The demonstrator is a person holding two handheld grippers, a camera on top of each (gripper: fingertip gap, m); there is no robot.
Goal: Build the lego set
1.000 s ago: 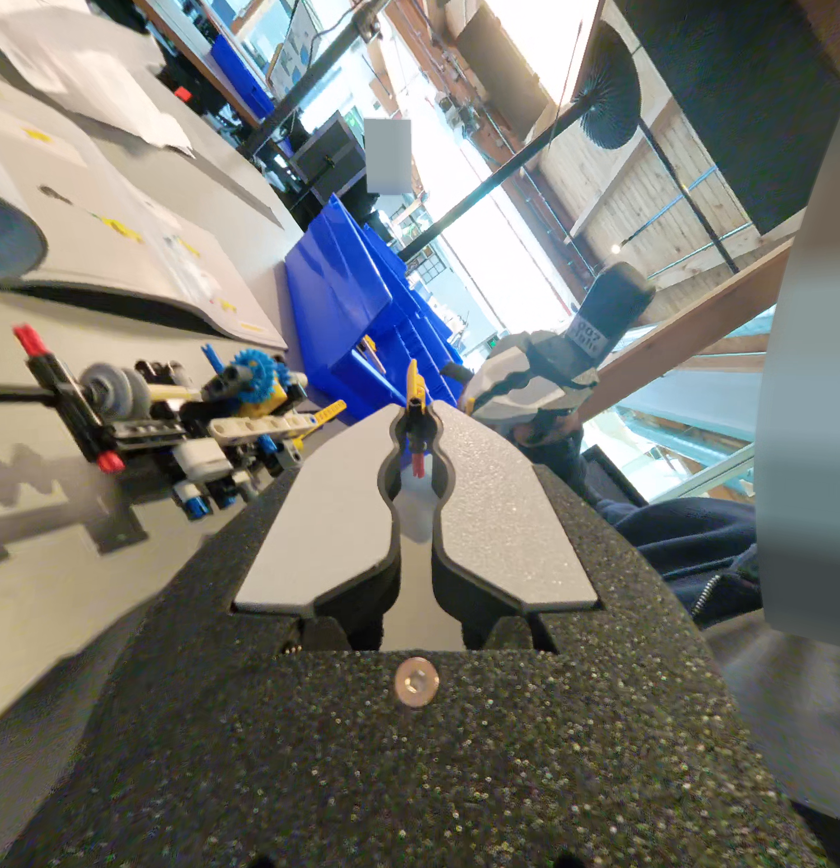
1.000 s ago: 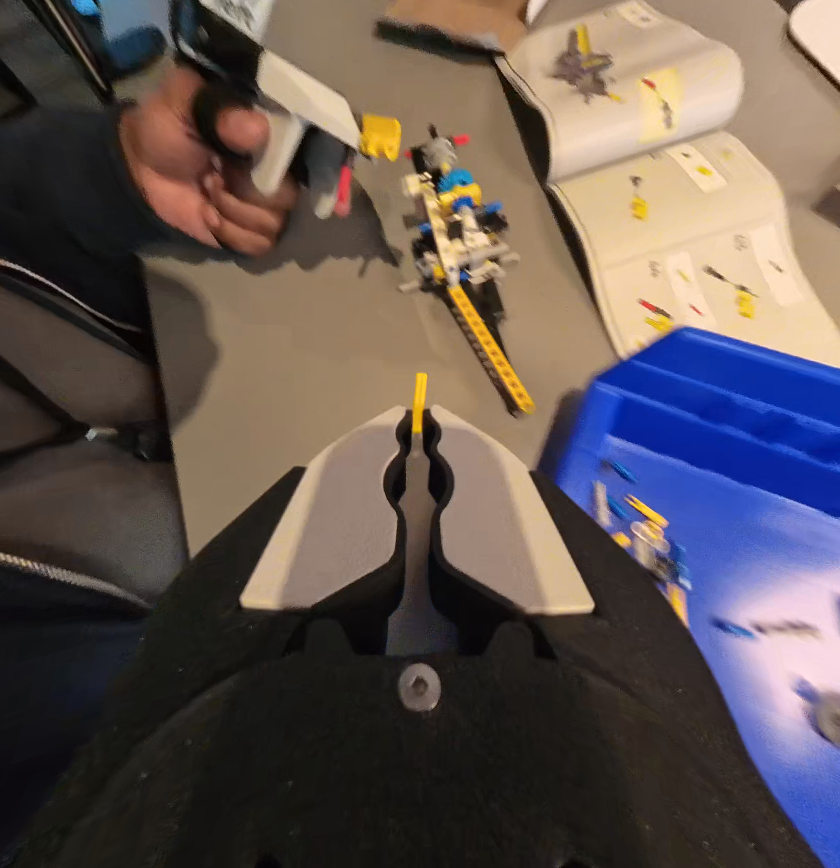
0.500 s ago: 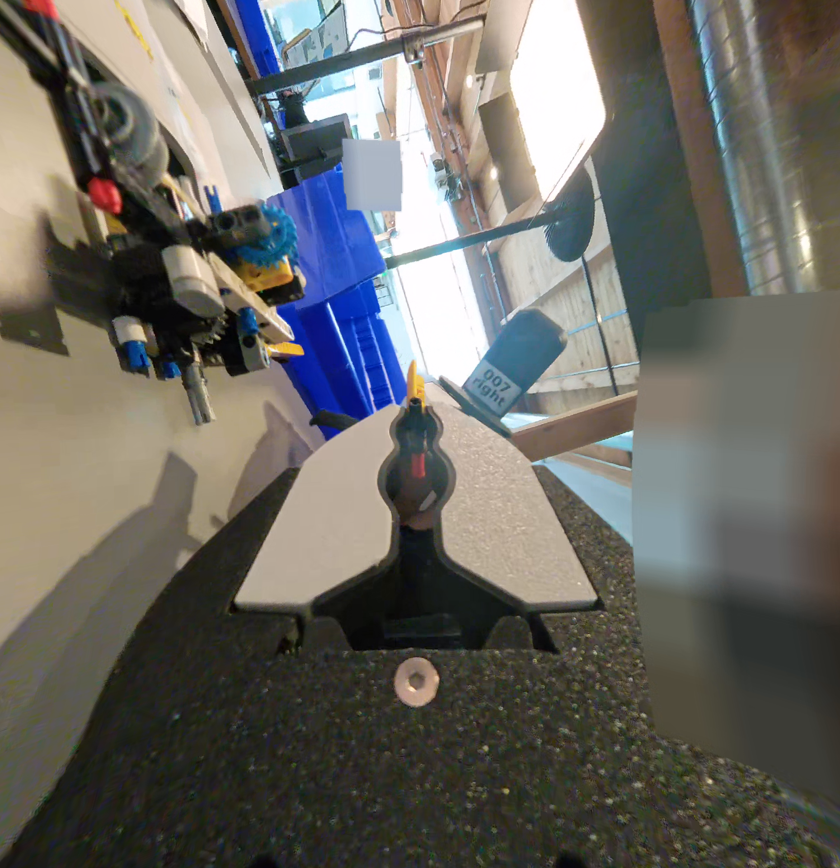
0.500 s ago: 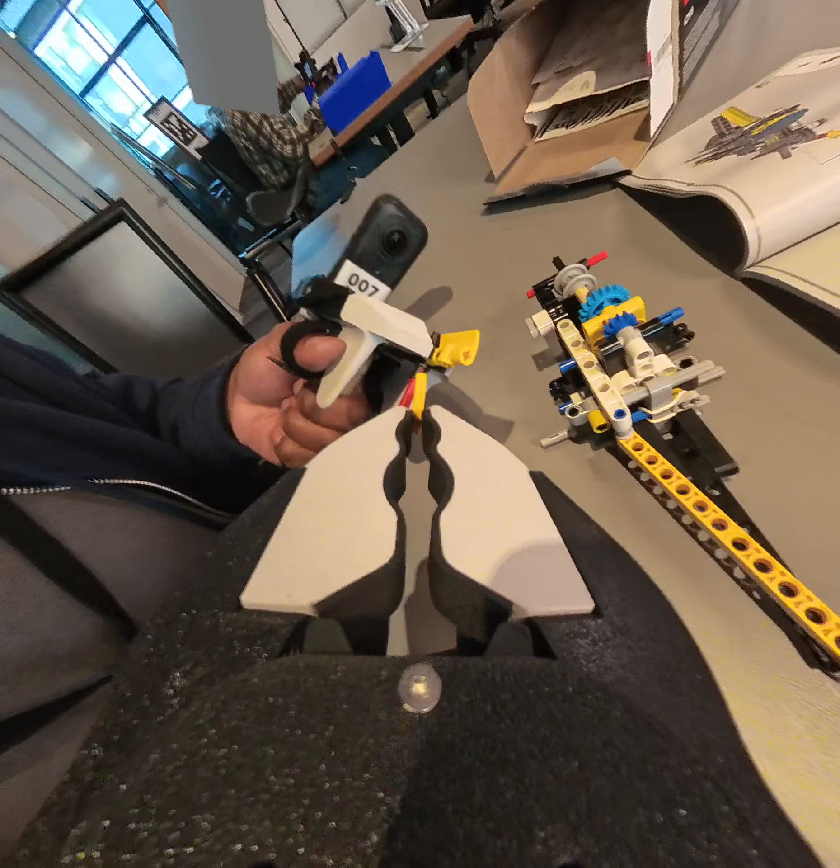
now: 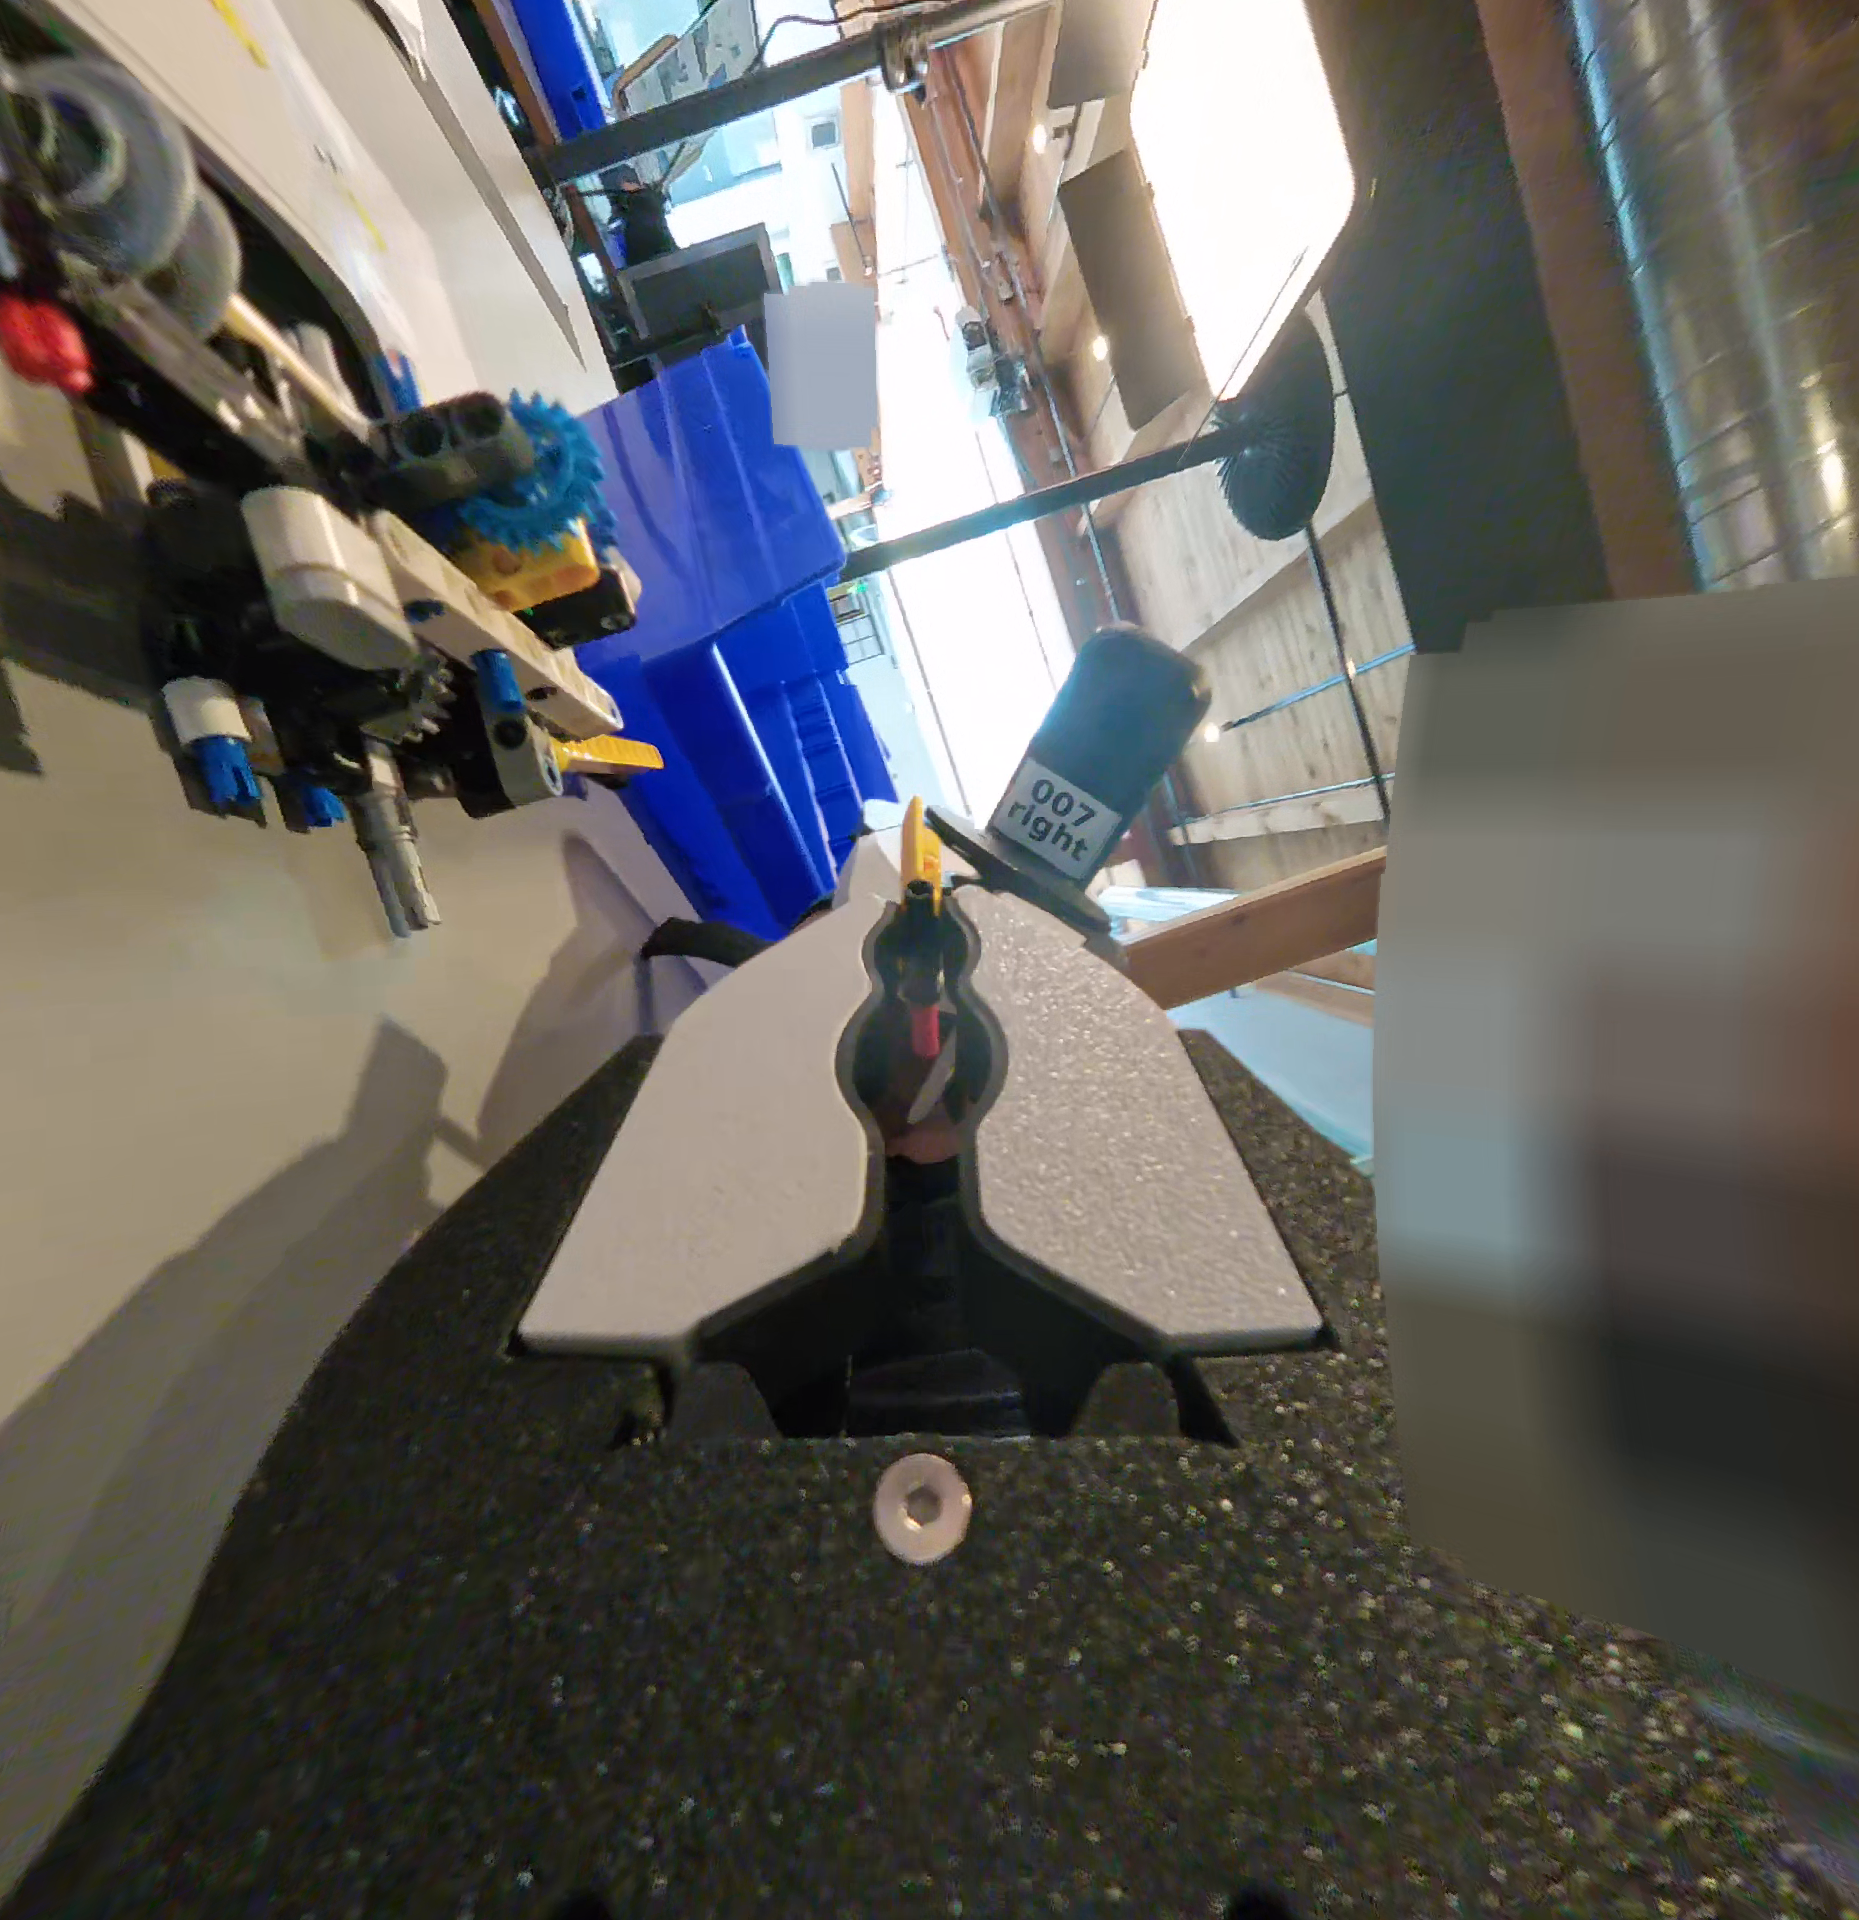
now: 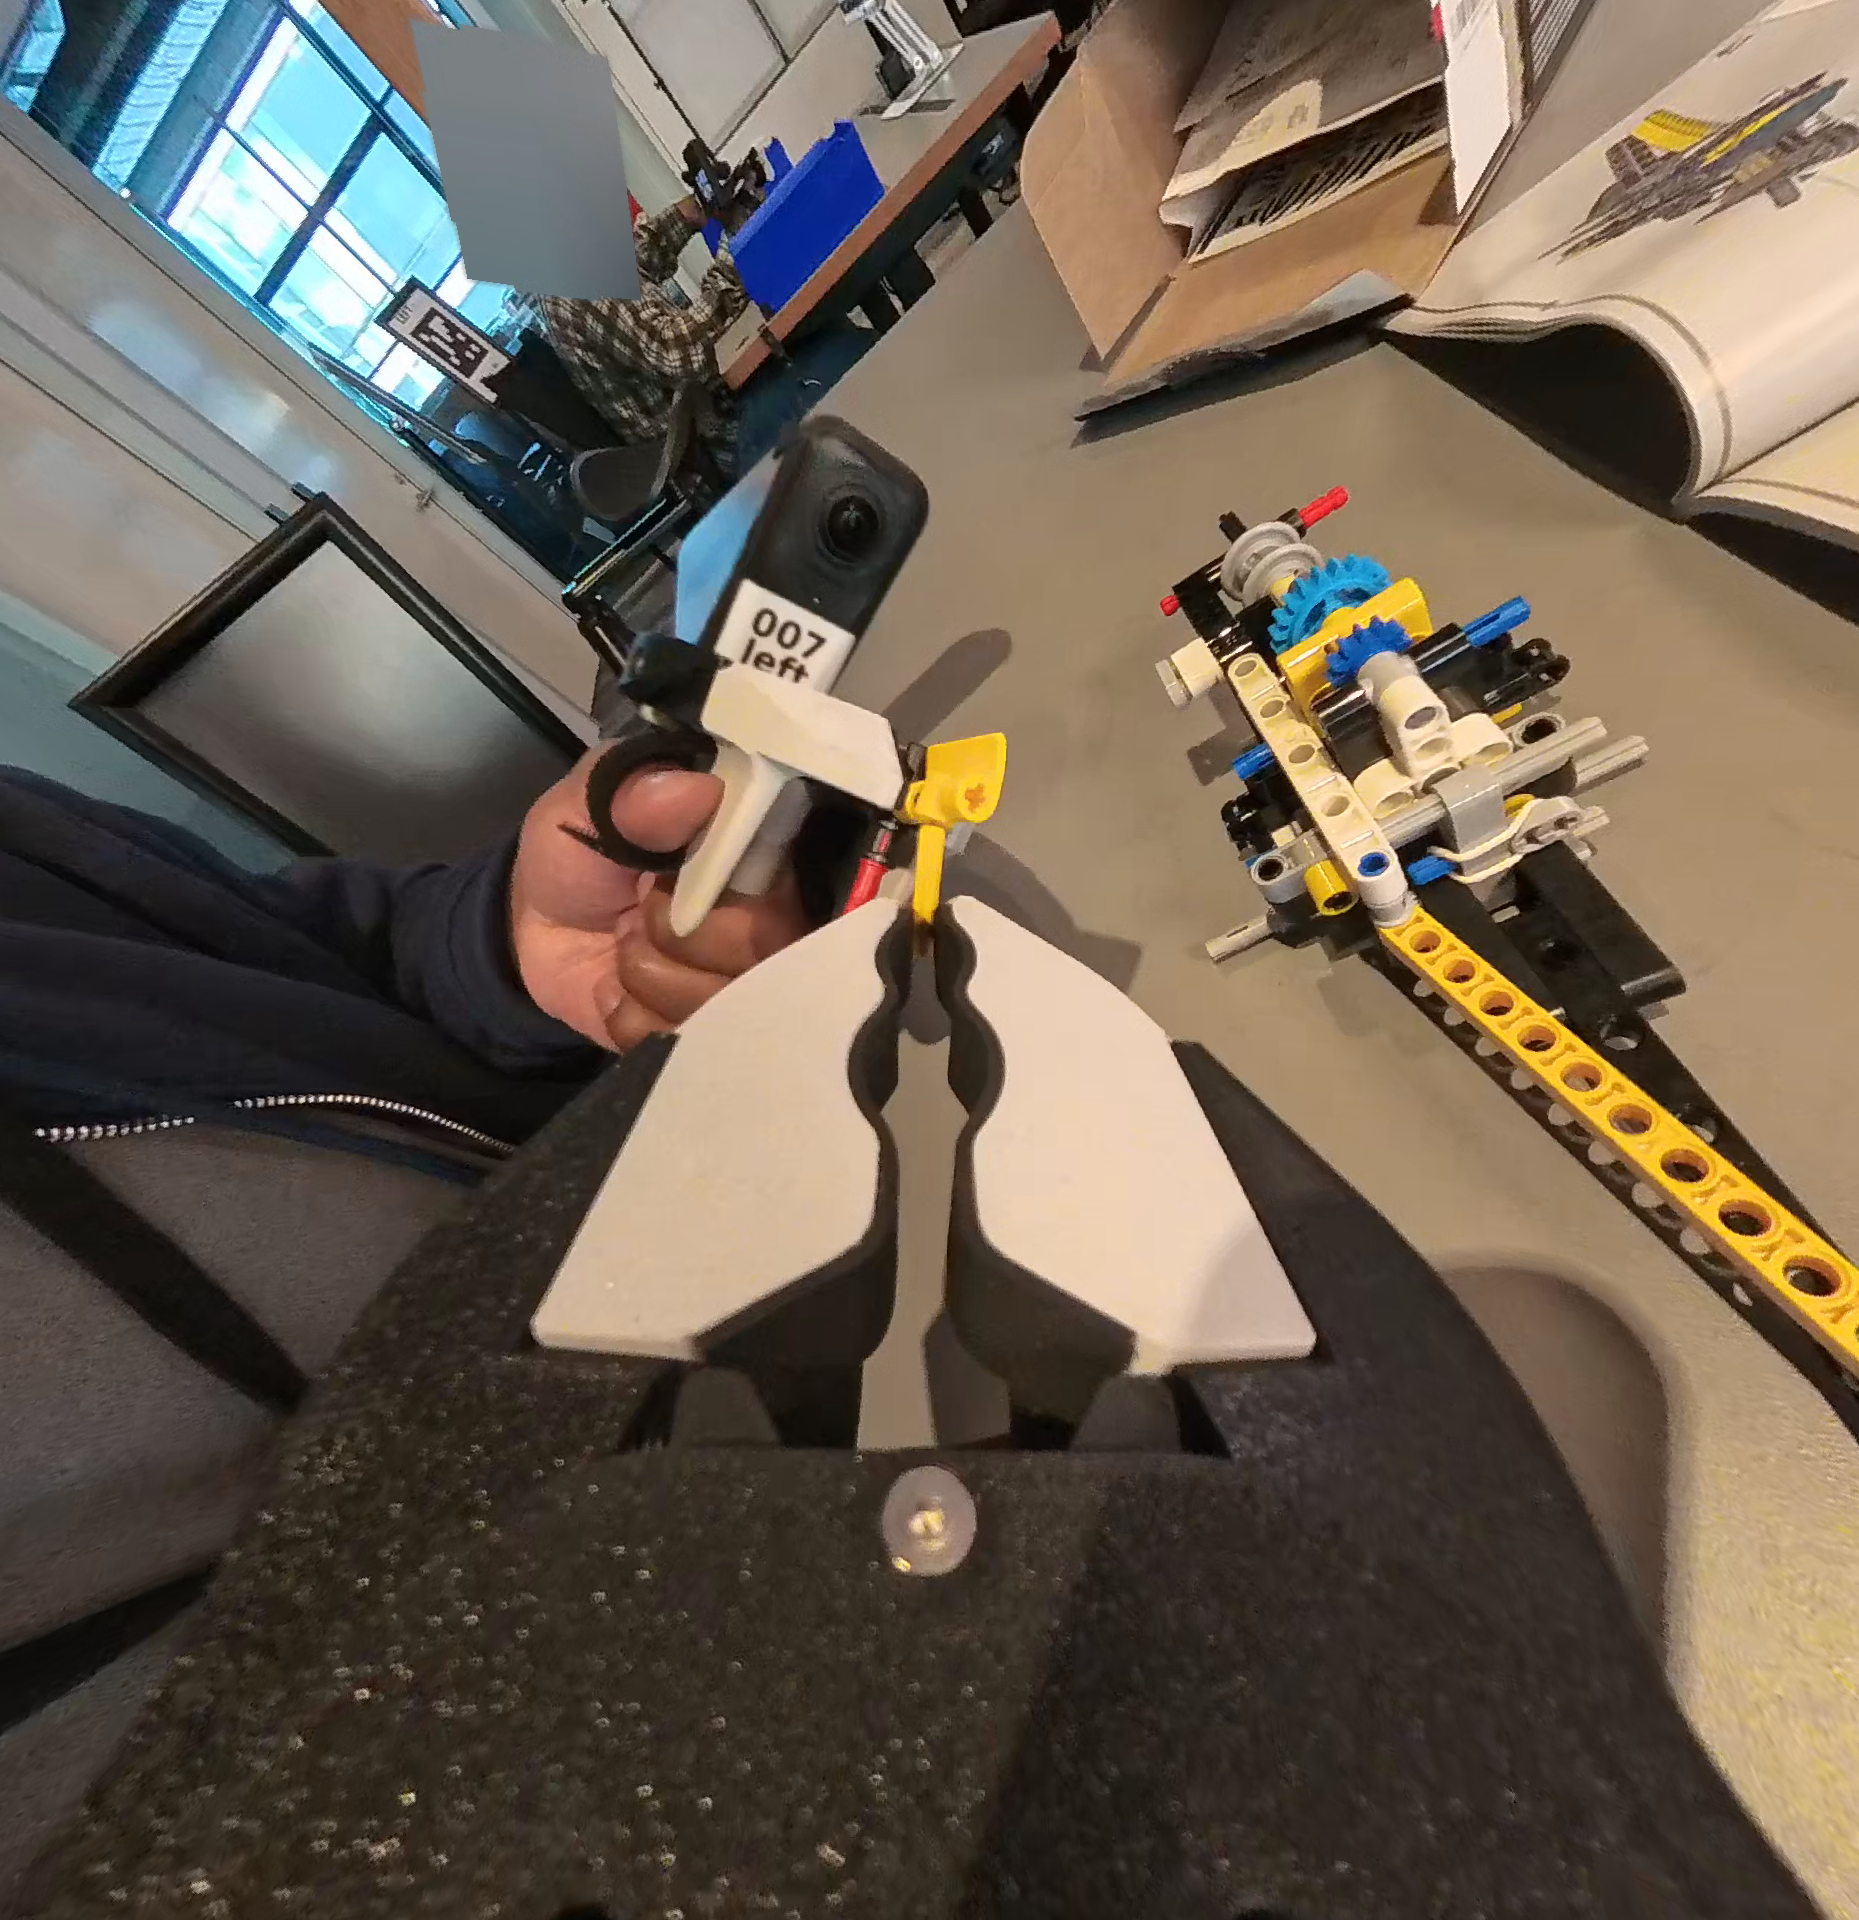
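My left gripper (image 5: 917,914) is shut on a small yellow connector piece (image 5: 912,847) with a red pin (image 5: 923,1029) behind it. In the right wrist view the left gripper (image 6: 899,784) holds that yellow piece (image 6: 961,774) above the table. My right gripper (image 6: 925,914) is shut on a thin yellow axle (image 6: 927,873). The axle's top end meets the underside of the yellow piece. The part-built Lego model (image 6: 1372,748), with blue gears and a long yellow beam (image 6: 1590,1101), lies on the grey table to the right. It also shows in the left wrist view (image 5: 385,623).
An open instruction booklet (image 6: 1735,312) and a cardboard box (image 6: 1268,187) lie behind the model. Blue parts bins (image 5: 717,623) stand beyond the model. A person's hand (image 6: 592,935) holds the left gripper. Another person sits at a far desk.
The right gripper swung from over the blue bin toward the left gripper. The two grippers came together, and the yellow axle now touches the yellow piece.
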